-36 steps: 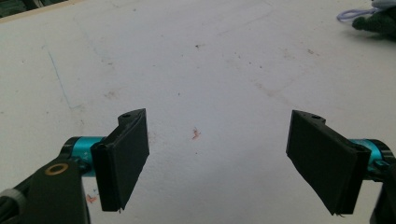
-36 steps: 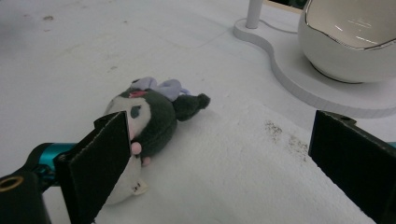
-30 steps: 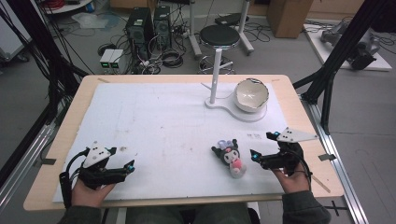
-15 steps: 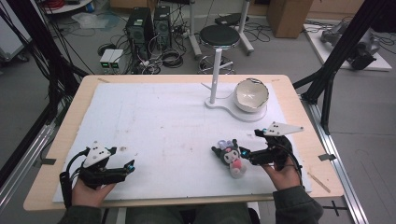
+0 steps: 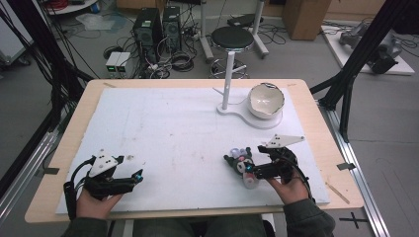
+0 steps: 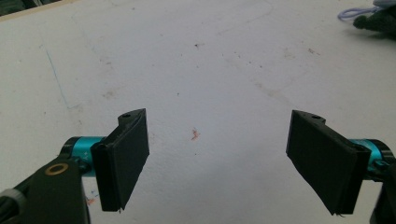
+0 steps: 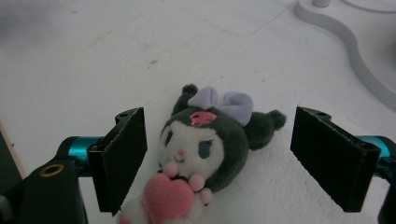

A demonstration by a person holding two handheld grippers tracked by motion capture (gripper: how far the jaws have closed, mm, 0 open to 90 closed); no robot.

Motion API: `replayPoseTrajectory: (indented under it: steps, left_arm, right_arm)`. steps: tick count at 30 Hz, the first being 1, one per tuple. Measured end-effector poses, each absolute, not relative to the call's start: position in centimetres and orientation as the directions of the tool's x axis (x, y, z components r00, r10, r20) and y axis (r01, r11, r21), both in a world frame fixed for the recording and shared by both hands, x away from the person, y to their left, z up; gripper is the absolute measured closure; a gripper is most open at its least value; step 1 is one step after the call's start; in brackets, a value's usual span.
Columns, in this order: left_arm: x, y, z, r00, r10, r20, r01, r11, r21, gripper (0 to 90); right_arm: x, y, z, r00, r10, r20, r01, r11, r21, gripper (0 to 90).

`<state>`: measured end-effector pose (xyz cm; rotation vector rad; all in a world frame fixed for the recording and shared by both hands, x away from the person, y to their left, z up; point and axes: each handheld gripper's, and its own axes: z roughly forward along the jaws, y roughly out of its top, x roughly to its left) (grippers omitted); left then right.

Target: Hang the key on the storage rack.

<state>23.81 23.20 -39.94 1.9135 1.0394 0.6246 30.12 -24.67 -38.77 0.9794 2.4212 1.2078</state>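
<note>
On the white mat point(image 5: 188, 133) that covers the wooden surface point(image 5: 316, 106), a small plush toy point(image 5: 240, 164) lies on its back at about five o'clock, near the front edge. It has a dark hood with a lilac bow, a white face and a pink heart held at its chest. The right hand-held gripper point(image 5: 250, 170) sits just at the toy's three o'clock side, held by the person's right hand point(image 5: 289, 185), with its grey three-cornered plate on top. In the right gripper view the two black jaws stand wide apart with the plush toy point(image 7: 205, 149) lying between them, nearer the jaw at nine o'clock and not touched by either; the pink heart points toward the camera and the bow toward twelve o'clock. The left hand-held gripper point(image 5: 139, 176) rests at about seven o'clock on the mat, well apart from the toy, in the left hand point(image 5: 96, 202). Its jaws are also spread wide over bare, lightly stained mat in the left gripper view. At one o'clock a white stand point(image 5: 227, 81) with an upright post carries a cracked-looking white bowl point(image 5: 266, 100) on its base.
</note>
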Motion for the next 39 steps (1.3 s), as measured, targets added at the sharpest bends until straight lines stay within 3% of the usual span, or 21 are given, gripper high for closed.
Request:
replayPoseTrajectory:
  steps: [19, 35, 39]
  left_arm:
    - [23.9, 23.1, -40.0, 0.539, 0.842, 0.032, 0.426, -0.305, 0.852, 21.4]
    - [23.9, 22.9, -40.0, 0.54, 0.841, 0.032, 0.426, -0.306, 0.852, 21.4]
    - [23.9, 22.8, -40.0, 0.538, 0.842, 0.03, 0.425, -0.302, 0.853, 21.4]
  right_arm:
    - [30.3, -22.6, -41.0, -0.719, 0.69, 0.076, 0.548, 0.497, 0.673, 28.6]
    - [30.1, -22.1, -41.3, -0.688, 0.723, 0.064, 0.577, 0.492, 0.652, 34.3]
    - [30.3, -22.3, -41.4, -0.691, 0.718, 0.083, 0.584, 0.487, 0.65, 40.1]
